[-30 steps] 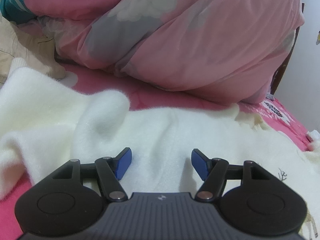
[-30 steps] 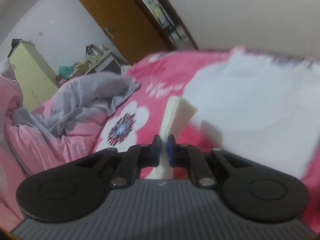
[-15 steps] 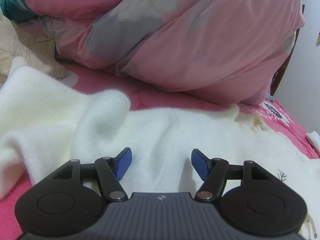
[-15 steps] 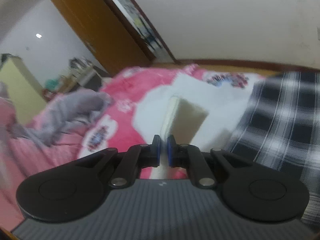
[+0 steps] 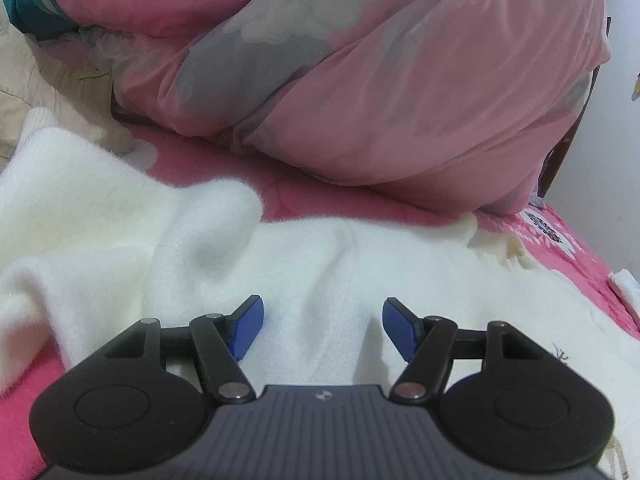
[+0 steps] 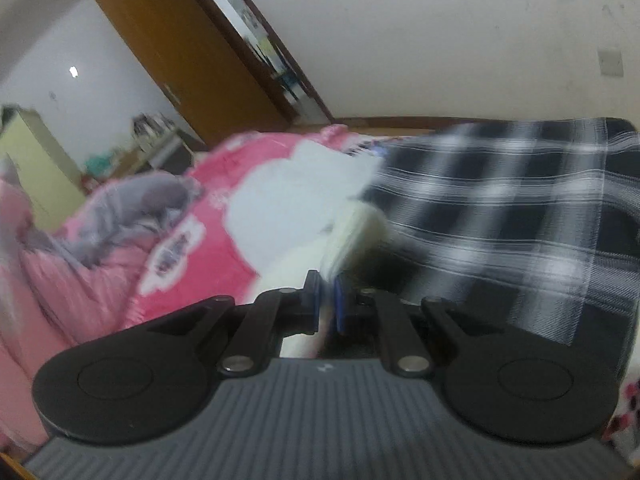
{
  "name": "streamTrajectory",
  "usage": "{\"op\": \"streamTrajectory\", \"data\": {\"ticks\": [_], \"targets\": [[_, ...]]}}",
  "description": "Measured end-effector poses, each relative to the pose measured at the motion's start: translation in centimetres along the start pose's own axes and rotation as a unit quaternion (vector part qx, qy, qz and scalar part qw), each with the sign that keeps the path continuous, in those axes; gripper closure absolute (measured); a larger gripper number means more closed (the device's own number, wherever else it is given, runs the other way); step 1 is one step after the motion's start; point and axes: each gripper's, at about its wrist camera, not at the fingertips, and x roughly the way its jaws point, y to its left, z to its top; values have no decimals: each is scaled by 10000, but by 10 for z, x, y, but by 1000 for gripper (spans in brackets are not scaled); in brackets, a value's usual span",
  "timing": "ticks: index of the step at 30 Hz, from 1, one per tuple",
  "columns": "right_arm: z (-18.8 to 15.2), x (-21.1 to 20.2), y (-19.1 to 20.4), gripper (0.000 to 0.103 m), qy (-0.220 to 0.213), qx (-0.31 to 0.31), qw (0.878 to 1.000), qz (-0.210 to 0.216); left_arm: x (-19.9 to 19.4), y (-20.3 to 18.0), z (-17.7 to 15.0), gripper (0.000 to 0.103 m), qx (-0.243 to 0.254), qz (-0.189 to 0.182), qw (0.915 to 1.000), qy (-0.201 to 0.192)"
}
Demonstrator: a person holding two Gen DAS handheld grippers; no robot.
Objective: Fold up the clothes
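My right claw is opening around the sweater sleeve; left claw, spread, should pin the fold flat.

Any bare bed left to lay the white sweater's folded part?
Little. A pink sheet strip lies bare between the white sweater and the pink quilt. In the right wrist view, the plaid garment fills the right; grey clothes crowd the left.

The sweater lies spread on the bed, with a heaped duvet behind it (a checked garment lies at its right).
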Motion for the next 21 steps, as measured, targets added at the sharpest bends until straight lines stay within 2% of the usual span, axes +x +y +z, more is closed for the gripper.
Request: {"op": "streamTrajectory", "data": {"ticks": [1, 5, 8, 9, 11, 13, 16, 18, 20, 21], "targets": [[1, -1, -4, 93, -22, 68, 10000, -8, 0, 0, 0, 36, -6, -5, 10000, 0], [8, -38, -25, 84, -624, 373, 9963, -454, 0, 1, 0, 36, -28, -19, 10000, -4], [8, -65, -22, 84, -856, 378, 9943, -513, -1, 1, 0, 36, -32, -21, 10000, -6], [3, -69, -10, 84, -848, 185, 9952, -451, -1, 1, 0, 36, -33, -23, 10000, -7], [-18, -59, 38, 84, -530, -564, 9969, -173, -1, 1, 0, 36, -38, -26, 10000, -6], [-48, -40, 92, 84, -103, -1355, 9906, 162, -1, 1, 0, 36, -32, -19, 10000, -5], [-106, 5, 171, 86, 774, -2339, 9661, 778, -1, 1, 0, 36, -36, -23, 10000, -4], [-139, 30, 197, 88, 1055, -3132, 9413, 692, -1, 1, 0, 36, -38, -26, 10000, -4], [-172, 55, 222, 89, 1296, -3925, 9089, 554, -1, 1, 0, 36, -41, -30, 10000, -4], [-183, 61, 221, 89, 1289, -4341, 8908, 363, -1, 1, 0, 36, -43, -32, 10000, -4]]}}
